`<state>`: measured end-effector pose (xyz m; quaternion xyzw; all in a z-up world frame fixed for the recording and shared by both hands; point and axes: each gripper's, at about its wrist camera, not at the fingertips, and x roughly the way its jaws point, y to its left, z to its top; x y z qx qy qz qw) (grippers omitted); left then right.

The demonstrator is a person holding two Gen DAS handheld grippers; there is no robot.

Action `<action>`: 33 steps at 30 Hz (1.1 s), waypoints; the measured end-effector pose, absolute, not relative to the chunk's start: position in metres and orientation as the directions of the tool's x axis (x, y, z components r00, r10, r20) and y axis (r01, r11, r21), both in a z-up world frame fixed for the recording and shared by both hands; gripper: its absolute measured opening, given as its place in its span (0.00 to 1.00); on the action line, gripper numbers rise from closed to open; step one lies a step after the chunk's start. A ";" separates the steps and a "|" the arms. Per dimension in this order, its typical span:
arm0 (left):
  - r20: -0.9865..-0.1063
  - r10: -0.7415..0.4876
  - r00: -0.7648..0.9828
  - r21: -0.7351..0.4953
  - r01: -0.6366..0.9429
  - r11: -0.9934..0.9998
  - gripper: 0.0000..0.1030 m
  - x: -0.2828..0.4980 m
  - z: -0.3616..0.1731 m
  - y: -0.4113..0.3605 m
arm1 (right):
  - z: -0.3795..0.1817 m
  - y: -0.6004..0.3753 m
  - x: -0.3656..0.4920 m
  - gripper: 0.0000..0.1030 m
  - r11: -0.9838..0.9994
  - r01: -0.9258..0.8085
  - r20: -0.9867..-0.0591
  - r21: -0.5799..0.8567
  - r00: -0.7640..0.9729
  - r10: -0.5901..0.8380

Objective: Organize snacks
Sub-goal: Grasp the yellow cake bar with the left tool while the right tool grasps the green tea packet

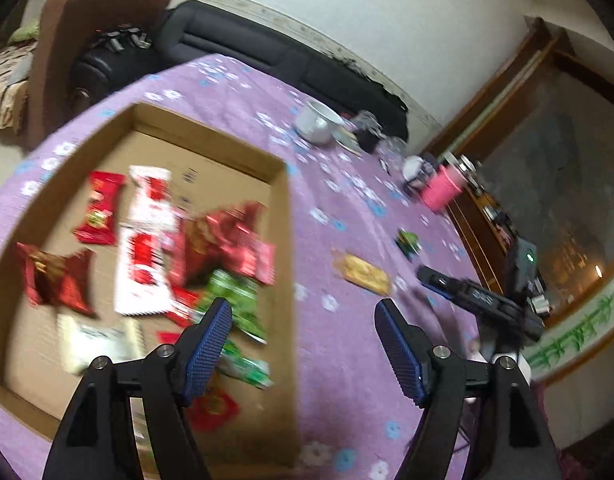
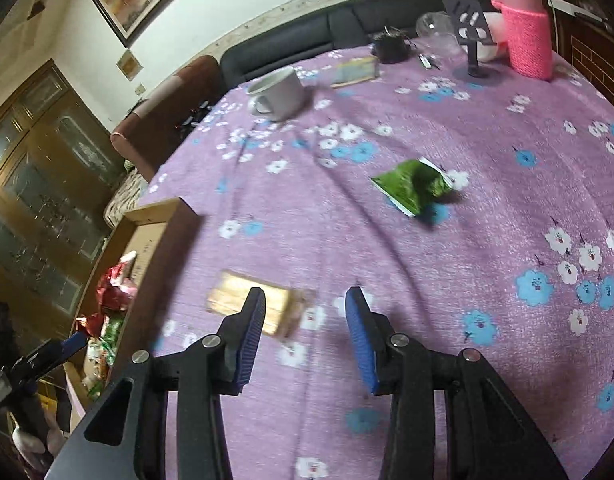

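Observation:
A shallow cardboard box (image 1: 285, 216) lies on the purple flowered tablecloth (image 1: 347, 240) and holds several red, white and green snack packets (image 1: 147, 248). My left gripper (image 1: 303, 316) is open and empty above the box's right wall. A tan wrapped snack (image 1: 363, 274) and a green packet (image 1: 407, 241) lie on the cloth to the right of the box. In the right wrist view my right gripper (image 2: 305, 300) is open and empty, just above the tan snack (image 2: 231, 294). The green packet (image 2: 415, 186) lies farther off. The box (image 2: 155, 216) is at the left.
A white mug (image 2: 279, 92), a flat packet (image 2: 355, 72), a dark phone stand (image 2: 471, 32), a glass jar (image 2: 435, 28) and a pink knitted bottle (image 2: 527, 36) stand at the table's far side. A dark sofa (image 2: 299, 40) runs behind the table. The right gripper shows in the left wrist view (image 1: 479, 300).

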<state>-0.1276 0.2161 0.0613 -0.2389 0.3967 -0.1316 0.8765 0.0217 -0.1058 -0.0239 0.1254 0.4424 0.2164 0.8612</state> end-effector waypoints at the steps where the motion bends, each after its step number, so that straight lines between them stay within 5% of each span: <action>1: -0.635 -0.425 0.645 -0.523 0.046 0.851 0.75 -0.127 0.061 0.211 | -0.027 -0.105 0.024 0.39 0.874 -0.265 -0.712 0.408 0.507 0.486; 12: -0.651 -0.463 0.601 -0.521 0.090 0.849 0.75 -0.136 0.062 0.178 | -0.045 -0.055 0.051 0.43 0.818 -0.326 -0.704 0.474 0.418 0.574; 19: -0.646 -0.485 0.589 -0.515 0.132 0.847 0.75 -0.132 0.065 0.167 | -0.043 -0.043 0.009 0.43 0.660 -0.459 -0.664 0.595 0.182 0.725; 23: -0.653 -0.512 0.559 -0.504 0.184 0.844 0.75 -0.130 0.064 0.149 | -0.018 -0.087 0.007 0.43 0.734 -0.441 -0.650 0.516 0.357 0.671; 28: -0.669 -0.531 0.520 -0.484 0.238 0.842 0.75 -0.128 0.059 0.126 | -0.002 -0.169 0.034 0.47 0.891 -0.171 -0.642 0.420 0.638 0.425; 33: -0.701 -0.532 0.475 -0.472 0.250 0.845 0.75 -0.121 0.049 0.104 | -0.011 -0.176 0.056 0.52 0.913 -0.114 -0.650 0.392 0.668 0.362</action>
